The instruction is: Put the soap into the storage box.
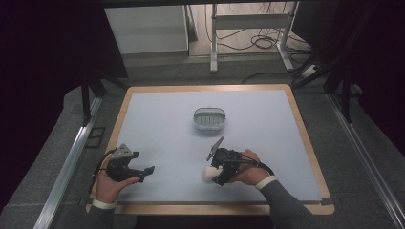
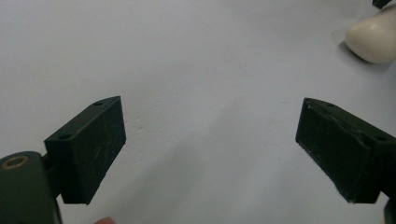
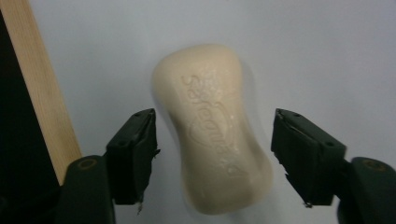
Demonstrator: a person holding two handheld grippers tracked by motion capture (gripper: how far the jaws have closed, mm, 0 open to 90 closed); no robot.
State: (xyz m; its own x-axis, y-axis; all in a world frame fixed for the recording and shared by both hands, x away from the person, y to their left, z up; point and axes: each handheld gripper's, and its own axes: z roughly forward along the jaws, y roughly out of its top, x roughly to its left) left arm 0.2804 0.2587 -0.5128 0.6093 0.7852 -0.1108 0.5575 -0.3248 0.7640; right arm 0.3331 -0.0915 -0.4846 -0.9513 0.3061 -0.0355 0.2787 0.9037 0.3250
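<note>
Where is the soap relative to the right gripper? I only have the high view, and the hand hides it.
Observer: The soap bar lies between the right gripper's open jaws, touching neither.
Operator: Which way does it lie?
Observer: Lengthwise along the jaws, embossed lettering facing up.
Operator: Does the left gripper hold anything?
Observer: No, the left gripper is open over bare blue mat.
</note>
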